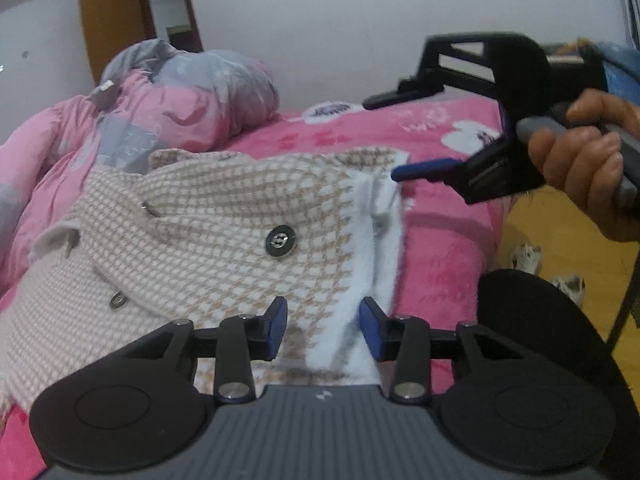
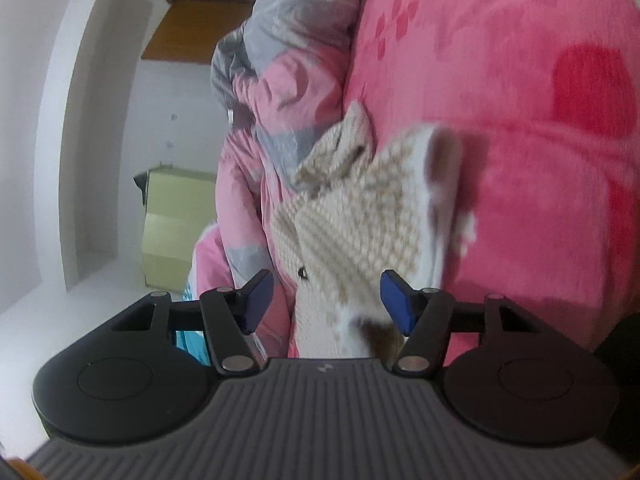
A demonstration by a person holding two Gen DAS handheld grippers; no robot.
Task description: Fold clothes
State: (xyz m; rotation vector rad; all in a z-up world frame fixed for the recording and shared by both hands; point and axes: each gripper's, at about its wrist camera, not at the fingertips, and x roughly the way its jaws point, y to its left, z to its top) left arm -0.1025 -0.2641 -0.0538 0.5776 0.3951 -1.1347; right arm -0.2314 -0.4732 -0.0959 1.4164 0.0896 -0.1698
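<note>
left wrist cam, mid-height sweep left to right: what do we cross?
Bunched pink and grey quilt → houndstooth coat → its big dark button → the coat's pale lining edge → pink fleece blanket → right tongs, open → the hand holding them.

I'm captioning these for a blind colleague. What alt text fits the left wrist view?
A beige houndstooth coat with dark buttons lies on a pink blanket, the open left gripper hovering over its white-lined edge. At right, a hand holds the right gripper, also open, near the coat's far corner.
</note>
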